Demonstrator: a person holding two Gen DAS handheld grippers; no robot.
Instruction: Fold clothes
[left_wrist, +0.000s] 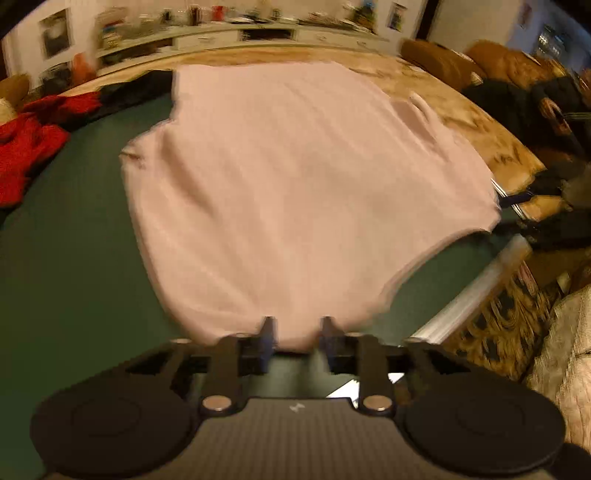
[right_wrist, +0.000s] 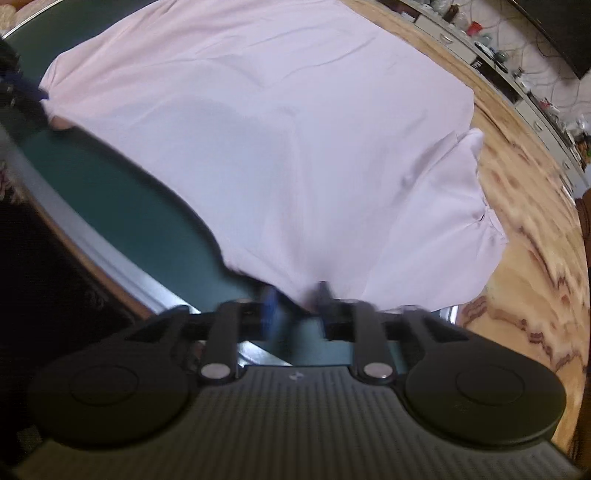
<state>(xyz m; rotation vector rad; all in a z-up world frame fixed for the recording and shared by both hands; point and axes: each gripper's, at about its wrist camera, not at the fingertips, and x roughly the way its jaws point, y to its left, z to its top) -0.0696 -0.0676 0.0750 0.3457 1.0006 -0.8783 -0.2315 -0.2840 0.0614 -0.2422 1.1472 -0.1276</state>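
The left gripper (left_wrist: 295, 328) is seen at the bottom of the left wrist view, its two black fingers set a little apart with the near hem of a pale pink shirt (left_wrist: 295, 184) bunched between them; whether the cloth is truly pinched cannot be told, as the picture is blurred there. The shirt is spread wide and mostly flat over a dark green table (left_wrist: 74, 258), its soft fabric marked by faint diagonal ripples, and a short sleeve (left_wrist: 417, 118) is laid out at the far right. A crumpled red garment (left_wrist: 26, 147) is seen at the left of the table, with a dark one just beyond it. A pale metal rail edges the table at the right, and a tan, marbled floor (left_wrist: 461, 110) lies past it. In the right wrist view the right gripper (right_wrist: 295, 299) is held at another part of the hem, its fingers likewise slightly parted and smeared by motion, with cloth gathered into a dark fold between them; a firm hold cannot be confirmed. The shirt (right_wrist: 277, 129) looks lilac-white here, smooth with broad shallow creases, and the sleeve (right_wrist: 469, 173) is draped toward the patterned floor (right_wrist: 535, 258). The green table (right_wrist: 129, 192) shows bare at the left.
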